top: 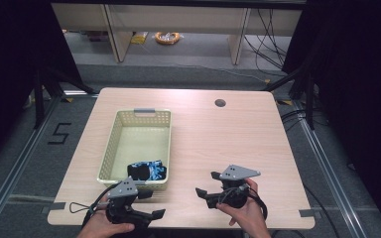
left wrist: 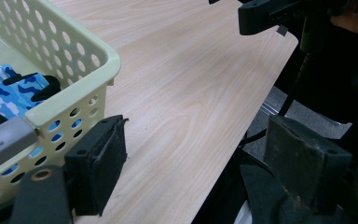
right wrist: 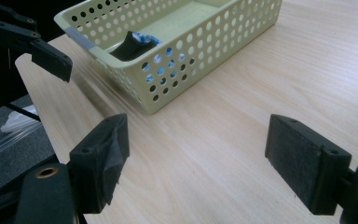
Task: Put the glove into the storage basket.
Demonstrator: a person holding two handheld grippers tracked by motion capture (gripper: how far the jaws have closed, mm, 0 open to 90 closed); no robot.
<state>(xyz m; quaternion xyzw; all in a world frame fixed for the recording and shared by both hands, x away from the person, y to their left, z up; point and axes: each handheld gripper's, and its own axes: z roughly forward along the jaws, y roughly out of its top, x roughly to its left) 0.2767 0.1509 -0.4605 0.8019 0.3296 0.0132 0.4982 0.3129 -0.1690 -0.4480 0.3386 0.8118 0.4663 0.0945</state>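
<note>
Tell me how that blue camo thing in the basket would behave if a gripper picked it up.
The blue camouflage item looks like soft fabric with black straps, so it would probably sag and drape rather than hold its shape. It seems light for its size. Lying low against the near wall of the basket, it is unlikely to roll or tip, though a strap might snag.

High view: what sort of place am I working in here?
Probably a lab data-recording bay rather than a home. A bare light wooden table stands between black curtains, a black tape numeral five marks the grey floor, and loose cables run under plain benches behind.
</note>
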